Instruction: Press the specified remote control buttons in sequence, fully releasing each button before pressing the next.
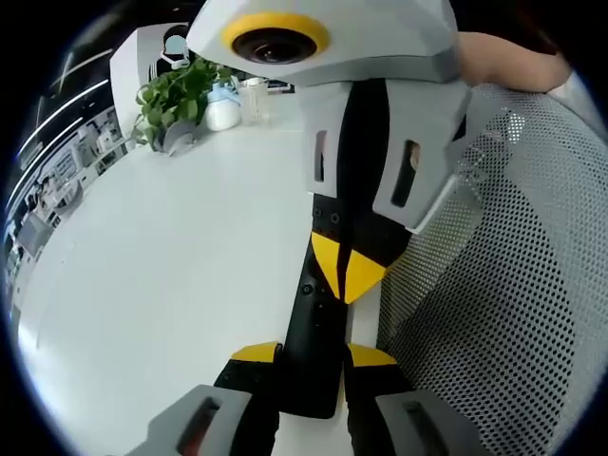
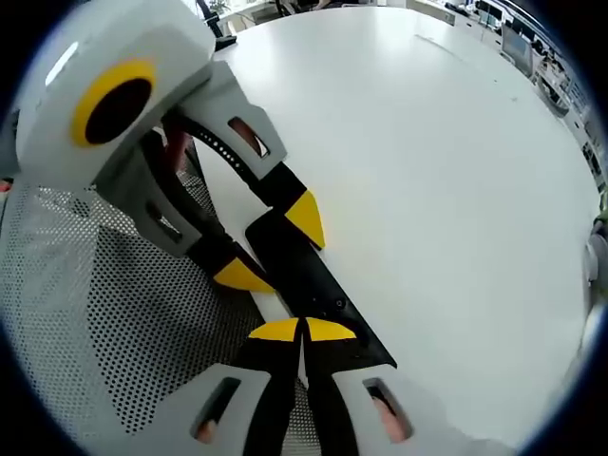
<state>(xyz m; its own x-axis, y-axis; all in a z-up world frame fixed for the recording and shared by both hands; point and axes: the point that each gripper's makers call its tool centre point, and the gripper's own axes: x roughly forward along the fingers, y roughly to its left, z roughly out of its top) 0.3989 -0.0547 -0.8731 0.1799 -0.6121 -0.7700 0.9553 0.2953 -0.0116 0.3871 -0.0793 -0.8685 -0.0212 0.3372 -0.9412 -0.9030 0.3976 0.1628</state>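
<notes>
On the white table (image 1: 171, 275), the left gripper (image 1: 313, 366) clamps the near end of the black remote control (image 1: 318, 323), jaws narrowed around its sides, steadying it at the table edge beside a perforated mesh chair back (image 1: 513, 285). A potted plant (image 1: 176, 95) stands far off. The right gripper (image 2: 302, 330) comes from the opposite end, its yellow tips pinched together and resting on the remote's face, so a button press seems in hand, though the button itself is hidden. Next it should lift fully clear before seeking the following button.
</notes>
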